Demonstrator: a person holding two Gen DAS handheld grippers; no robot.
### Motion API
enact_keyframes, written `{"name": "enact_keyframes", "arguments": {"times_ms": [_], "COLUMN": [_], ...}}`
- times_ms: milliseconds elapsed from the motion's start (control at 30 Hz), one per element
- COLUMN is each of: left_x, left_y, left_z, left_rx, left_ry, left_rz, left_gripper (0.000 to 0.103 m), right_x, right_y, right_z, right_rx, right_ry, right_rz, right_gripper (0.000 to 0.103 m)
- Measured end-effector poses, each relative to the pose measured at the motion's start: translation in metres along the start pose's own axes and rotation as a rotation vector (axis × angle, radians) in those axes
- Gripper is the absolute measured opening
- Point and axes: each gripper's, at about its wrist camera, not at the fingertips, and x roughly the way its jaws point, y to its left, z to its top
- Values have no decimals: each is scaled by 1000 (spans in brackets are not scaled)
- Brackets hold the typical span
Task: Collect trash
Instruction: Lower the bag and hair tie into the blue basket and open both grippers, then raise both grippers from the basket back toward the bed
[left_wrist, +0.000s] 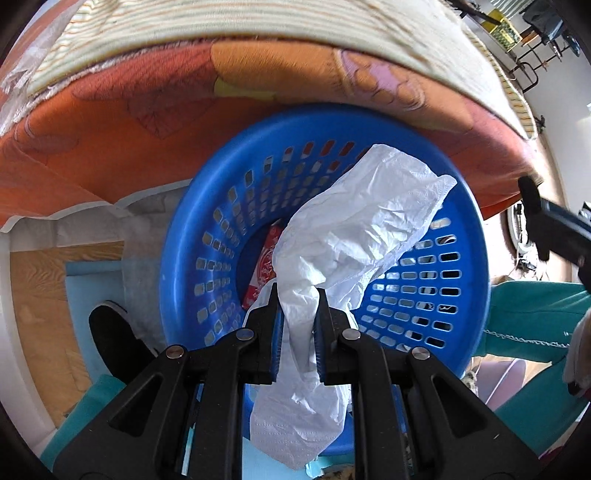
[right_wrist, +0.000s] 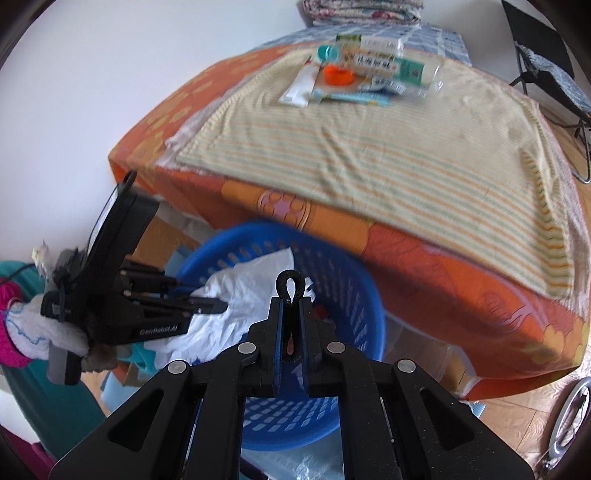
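A crumpled white tissue (left_wrist: 369, 221) hangs over the blue plastic basket (left_wrist: 173, 266), with my left gripper (left_wrist: 297, 291) shut on its lower part. A red wrapper (left_wrist: 264, 266) lies on the basket's bottom. In the right wrist view the left gripper (right_wrist: 221, 305) holds the tissue (right_wrist: 251, 284) above the basket (right_wrist: 375, 317) from the left. My right gripper (right_wrist: 290, 301) is shut on a small black loop (right_wrist: 290, 273) that sticks out past its fingertips, above the basket's near side. Bottles, wrappers and an orange cap (right_wrist: 338, 75) lie far back on the bed.
The basket stands on the floor against a bed with an orange sheet (right_wrist: 443, 295) and a striped cloth (right_wrist: 369, 155). A person's black shoe (left_wrist: 114, 332) is left of the basket. A folding chair (right_wrist: 546, 74) stands at the far right. Clear plastic (right_wrist: 306, 461) lies below the basket.
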Motion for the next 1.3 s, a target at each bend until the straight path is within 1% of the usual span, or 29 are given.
{"name": "enact_keyframes", "arguments": {"times_ms": [167, 400, 433, 467, 500, 533, 567, 600, 700, 733, 767, 800, 867, 933, 1000, 1067, 1300], "left_x": [3, 6, 4, 3, 1, -1, -2, -4, -7, -8, -8, -8, -9, -9, -9, -9, -9], "left_y": [-1, 1, -1, -2, -3, -4, -5, -6, -10, -11, -12, -12, -12, -10, -9, -8, 2], "left_z": [0, 2, 2, 2, 2, 3, 2, 2, 4, 4, 4, 5, 4, 4, 5, 5, 5], "left_rx": [-5, -14, -12, -11, -9, -5, -3, 0, 18, 20, 19, 17, 14, 12, 9, 3, -14], "left_ry": [4, 2, 1, -1, -5, -13, -21, -29, -39, -41, -42, -41, -41, -42, -42, -42, -49], "left_rz": [21, 35, 37, 38, 40, 44, 50, 53, 60, 65, 64, 64, 65, 68, 68, 69, 55], "left_gripper": [13, 13, 15, 22, 27, 39, 49, 51, 51, 52, 52, 53, 54, 55, 55, 56, 57], "right_x": [13, 26, 27, 27, 27, 28, 28, 29, 31, 32, 32, 32, 34, 35, 37, 38, 37], "right_y": [4, 0, 0, 0, 0, 1, 0, 0, 0, -1, -1, -2, -3, -3, -4, -5, -5], "right_z": [-7, -13, -14, -15, -15, -15, -15, -15, -15, -15, -14, -14, -13, -13, -13, -12, -13], "right_rx": [-7, 26, 27, 28, 28, 29, 32, 35, 37, 38, 40, 47, 57, 59, 58, 59, 63], "right_ry": [55, 108, 110, 113, 115, 119, 121, 127, 142, 145, 148, 151, 153, 162, 175, 178, 178], "right_rz": [3, 23, 23, 22, 23, 23, 23, 25, 20, 17, 17, 19, 25, 25, 19, 19, 11], "right_gripper": [6, 6, 6, 6, 7, 7, 7, 7, 7, 9, 17, 26, 33, 33, 38, 40, 42]}}
